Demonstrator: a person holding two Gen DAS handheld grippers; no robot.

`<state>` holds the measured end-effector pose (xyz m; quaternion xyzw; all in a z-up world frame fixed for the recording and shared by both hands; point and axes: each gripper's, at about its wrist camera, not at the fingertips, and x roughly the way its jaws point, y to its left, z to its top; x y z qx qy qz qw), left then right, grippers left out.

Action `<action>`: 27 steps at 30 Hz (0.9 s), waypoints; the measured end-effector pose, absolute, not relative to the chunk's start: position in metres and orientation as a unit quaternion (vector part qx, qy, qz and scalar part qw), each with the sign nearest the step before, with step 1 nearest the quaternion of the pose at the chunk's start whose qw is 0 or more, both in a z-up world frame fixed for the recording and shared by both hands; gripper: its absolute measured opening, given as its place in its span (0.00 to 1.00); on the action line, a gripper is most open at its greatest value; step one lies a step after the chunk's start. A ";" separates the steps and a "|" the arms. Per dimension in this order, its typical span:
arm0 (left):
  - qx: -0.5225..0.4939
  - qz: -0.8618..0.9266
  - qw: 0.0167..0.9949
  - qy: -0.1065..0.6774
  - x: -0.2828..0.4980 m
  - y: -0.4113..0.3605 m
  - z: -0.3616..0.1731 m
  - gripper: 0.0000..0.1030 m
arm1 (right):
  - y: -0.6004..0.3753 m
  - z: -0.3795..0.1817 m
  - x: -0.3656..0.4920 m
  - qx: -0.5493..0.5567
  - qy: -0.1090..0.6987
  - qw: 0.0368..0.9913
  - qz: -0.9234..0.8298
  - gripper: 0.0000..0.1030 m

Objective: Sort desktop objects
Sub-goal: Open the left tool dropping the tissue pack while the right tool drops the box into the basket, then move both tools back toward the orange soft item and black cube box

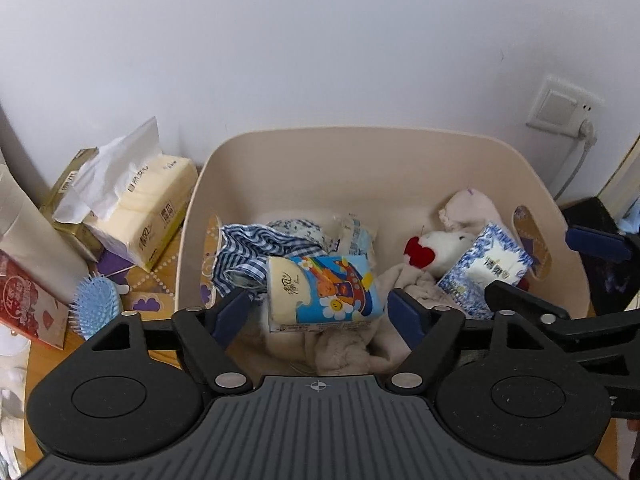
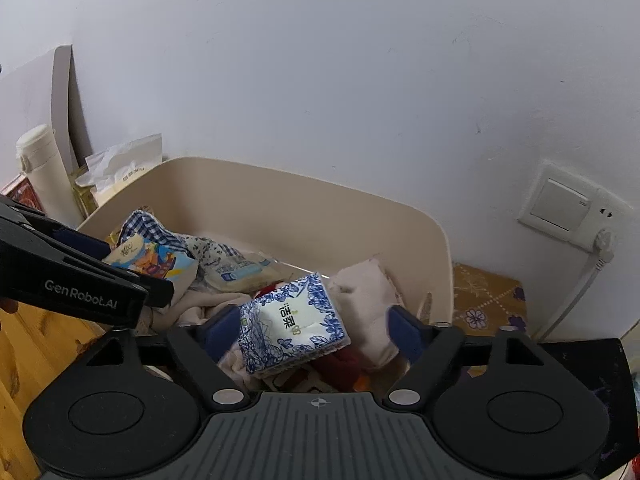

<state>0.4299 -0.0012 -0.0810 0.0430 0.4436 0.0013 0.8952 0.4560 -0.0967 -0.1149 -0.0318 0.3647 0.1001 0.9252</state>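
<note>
Your left gripper point(image 1: 320, 312) hangs over the beige bin point(image 1: 400, 148) with its jaws spread apart; the cartoon tissue pack point(image 1: 320, 292) sits between the blue pads without either one pressing on it, so it is released and lies on the beige cloth point(image 1: 344, 352) toward the bin's near left side. Your right gripper point(image 2: 312, 328) is likewise spread wide, and the blue-flowered tissue pack point(image 2: 292, 324) rests tilted between its pads with a gap on both sides, lying on the pile at the bin's near right side. Behind the cartoon pack you have a blue checked cloth point(image 1: 248, 248) against the bin's left wall and a flat clear packet point(image 2: 236, 270) near the middle. A white plush toy with a red piece point(image 1: 436, 250) lies toward the right wall, just beside the flowered pack. Outside the bin, on the table's left edge, a large pack of tissues point(image 1: 148, 208) with a sheet pulled up leans on a gold box point(image 1: 72, 184), a light blue hairbrush point(image 1: 96, 300) lies near the bin's near left corner, and a white flask point(image 2: 44, 168) stands by the wall. A wall switch with a plug point(image 2: 568, 208) is to the right.
</note>
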 end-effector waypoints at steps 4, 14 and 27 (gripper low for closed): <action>0.044 0.001 0.901 0.432 0.421 -0.002 -0.070 0.76 | -0.108 -0.107 0.446 0.006 0.359 0.928 0.094 0.96; 0.044 0.005 0.905 0.424 0.386 0.003 -0.052 0.77 | -0.116 -0.087 0.417 0.013 0.347 0.933 0.089 1.00; 0.046 0.008 0.899 0.435 0.343 0.007 -0.068 0.77 | -0.139 -0.096 0.375 0.036 0.352 0.930 0.098 1.00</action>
